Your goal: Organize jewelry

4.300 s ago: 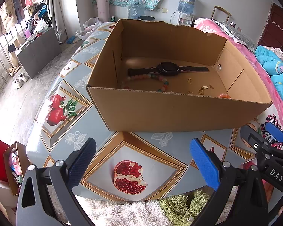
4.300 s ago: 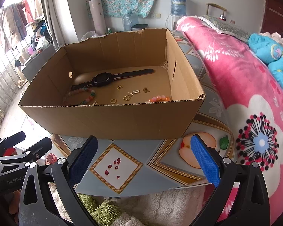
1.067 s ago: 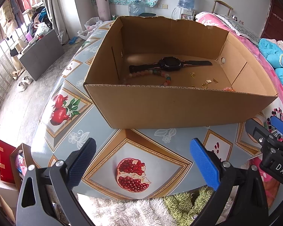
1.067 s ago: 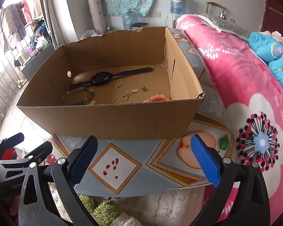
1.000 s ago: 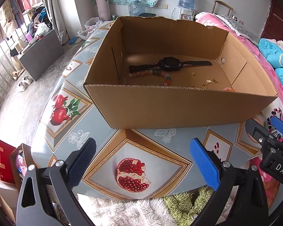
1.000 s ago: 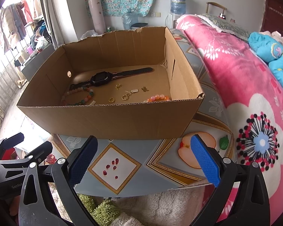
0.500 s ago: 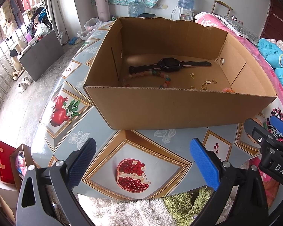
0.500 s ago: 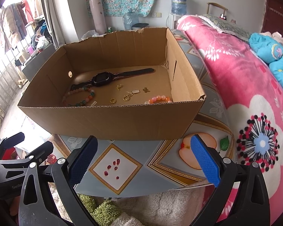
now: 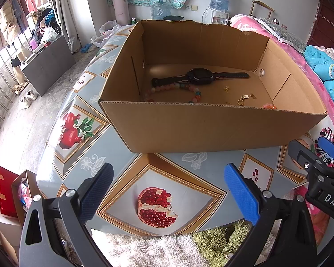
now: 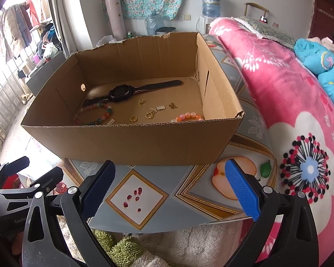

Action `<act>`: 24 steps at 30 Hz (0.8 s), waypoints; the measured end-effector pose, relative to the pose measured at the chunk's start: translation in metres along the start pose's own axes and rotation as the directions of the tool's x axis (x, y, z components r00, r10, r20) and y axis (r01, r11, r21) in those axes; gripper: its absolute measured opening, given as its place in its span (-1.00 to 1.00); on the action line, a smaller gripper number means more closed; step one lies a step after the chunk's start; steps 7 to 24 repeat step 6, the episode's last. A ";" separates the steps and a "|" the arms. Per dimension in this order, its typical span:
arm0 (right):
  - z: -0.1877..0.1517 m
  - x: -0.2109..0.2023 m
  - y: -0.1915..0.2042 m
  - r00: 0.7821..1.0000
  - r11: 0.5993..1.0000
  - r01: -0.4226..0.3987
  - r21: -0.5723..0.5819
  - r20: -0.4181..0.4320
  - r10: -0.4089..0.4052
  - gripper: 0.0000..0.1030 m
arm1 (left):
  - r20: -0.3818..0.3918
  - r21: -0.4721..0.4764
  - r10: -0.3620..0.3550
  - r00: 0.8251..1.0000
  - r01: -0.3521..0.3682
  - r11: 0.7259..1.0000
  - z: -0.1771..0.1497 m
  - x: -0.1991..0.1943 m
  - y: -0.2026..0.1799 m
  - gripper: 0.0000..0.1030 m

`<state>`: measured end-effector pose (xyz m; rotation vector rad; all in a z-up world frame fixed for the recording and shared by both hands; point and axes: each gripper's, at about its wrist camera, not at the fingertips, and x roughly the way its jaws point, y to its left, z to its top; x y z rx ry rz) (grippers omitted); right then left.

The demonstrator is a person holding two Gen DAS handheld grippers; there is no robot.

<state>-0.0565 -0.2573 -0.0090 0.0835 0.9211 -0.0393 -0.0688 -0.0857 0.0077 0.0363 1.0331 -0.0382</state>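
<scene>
Left gripper (image 9: 168, 194): hanging over the near edge of the table, jaws spread wide and grasping nothing, blue pads facing each other above the pomegranate print.
Right gripper (image 10: 170, 190): hovering beside the left one, likewise released and empty, its pads framing a tile of scattered red seeds.
Fluffy fabric (image 9: 158, 251): white and green pile lying below both grippers at the bottom of the views.
Tablecloth (image 9: 113, 146): blue-grey with fruit tiles, covering the table (image 10: 249, 120) under the box.
Cardboard box (image 10: 133, 142): sitting open-topped on the table just beyond the grippers, near wall facing them.
Orange bead bracelet (image 10: 187, 116): lying inside the box against the near wall, toward the right.
Gold ring (image 10: 133, 118): resting on the box floor near the front wall, left of the orange bracelet.
Gold trinkets (image 10: 154, 110): small pieces lying scattered mid-floor; their kinds are too small to tell.
Multicoloured bead bracelet (image 10: 93, 114): lying looped at the left of the box floor, its far side just beside the watch strap.
Black smartwatch (image 10: 122, 93): lying flat with straps stretched out, behind the bracelets, toward the back wall.
Pink floral blanket (image 10: 289, 93): spreading over the bed right of the table.
Water dispenser (image 10: 208, 11): standing against the far wall.
</scene>
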 end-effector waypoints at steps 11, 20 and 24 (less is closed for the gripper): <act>-0.001 0.001 0.000 1.000 1.000 0.001 0.011 -0.002 -0.001 0.84 | -0.006 0.001 -0.005 1.000 0.005 1.000 0.000 0.002 0.000 0.89; -0.001 0.001 0.000 1.000 1.000 0.001 0.011 -0.002 -0.001 0.84 | -0.006 0.001 -0.005 1.000 0.005 1.000 0.000 0.002 0.000 0.89; -0.001 0.001 0.000 1.000 1.000 0.001 0.011 -0.002 -0.001 0.84 | -0.006 0.001 -0.005 1.000 0.005 1.000 0.000 0.002 0.000 0.89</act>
